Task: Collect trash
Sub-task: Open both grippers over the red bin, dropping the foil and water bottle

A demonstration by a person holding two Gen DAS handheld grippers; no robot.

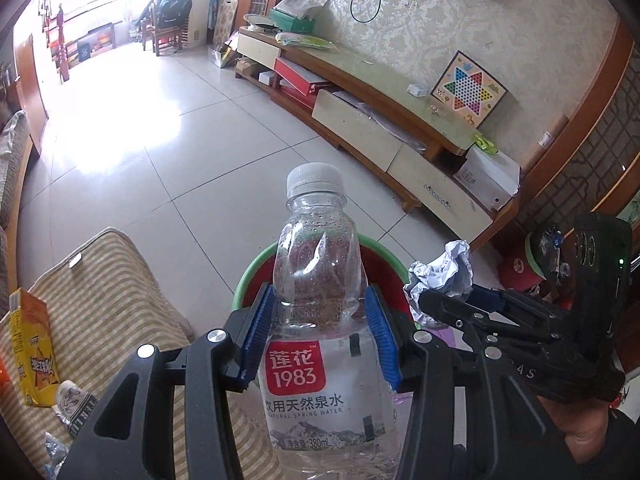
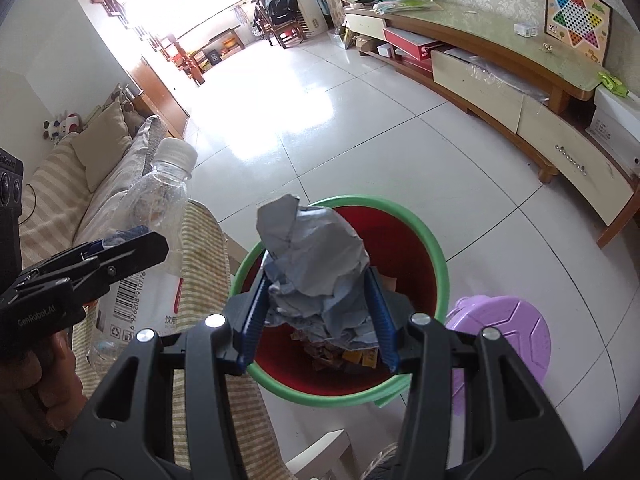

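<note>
Bin holds wrappers; paper wad above.

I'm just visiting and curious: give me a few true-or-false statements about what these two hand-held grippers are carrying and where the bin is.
1. The left hand-held gripper holds a capped clear water bottle. True.
2. The right hand-held gripper is empty. False: its pads are shut on a crumpled grey paper wad.
3. The paper wad hangs above a red bin with a green rim. True.
4. The bin is empty. False: some brown and yellow scraps lie at its bottom.
5. A purple stool stands beside the bin. True.
6. The bottle's cap is blue. False: it is white.
</note>
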